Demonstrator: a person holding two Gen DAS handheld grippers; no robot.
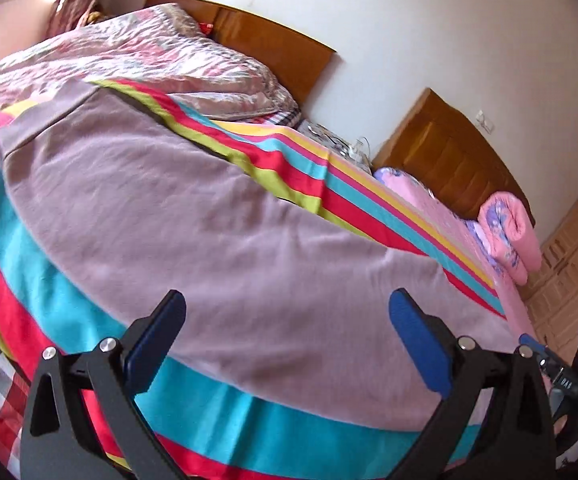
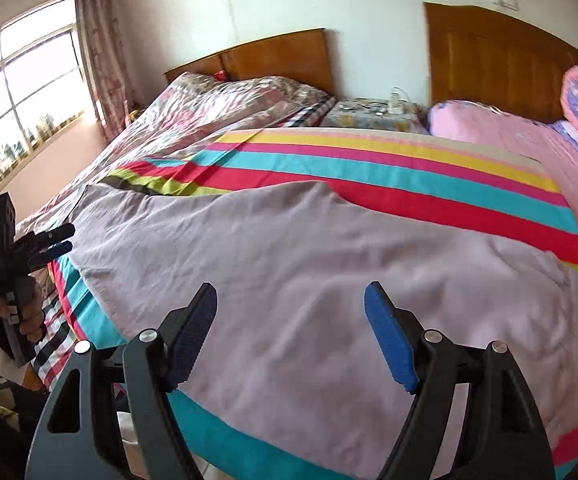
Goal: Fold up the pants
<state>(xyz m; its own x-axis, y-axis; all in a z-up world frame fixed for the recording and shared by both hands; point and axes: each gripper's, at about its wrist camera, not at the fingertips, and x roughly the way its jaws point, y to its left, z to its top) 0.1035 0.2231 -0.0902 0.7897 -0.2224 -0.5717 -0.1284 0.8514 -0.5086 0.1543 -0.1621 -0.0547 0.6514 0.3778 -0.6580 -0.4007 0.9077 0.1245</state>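
Black gripper (image 2: 289, 332), blue-padded jaws

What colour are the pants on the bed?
Pale mauve-grey pants, plain; clearest in the right wrist view.

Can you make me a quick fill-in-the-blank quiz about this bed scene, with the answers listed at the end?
1. The pants spread on the striped sheet are pale ____ in colour.
2. The jaws of the right gripper stand ____, with nothing between them.
3. Both headboards against the wall are made of ____.
4. The rolled quilt on the far bed is mostly ____.

Answers: purple; open; wood; pink
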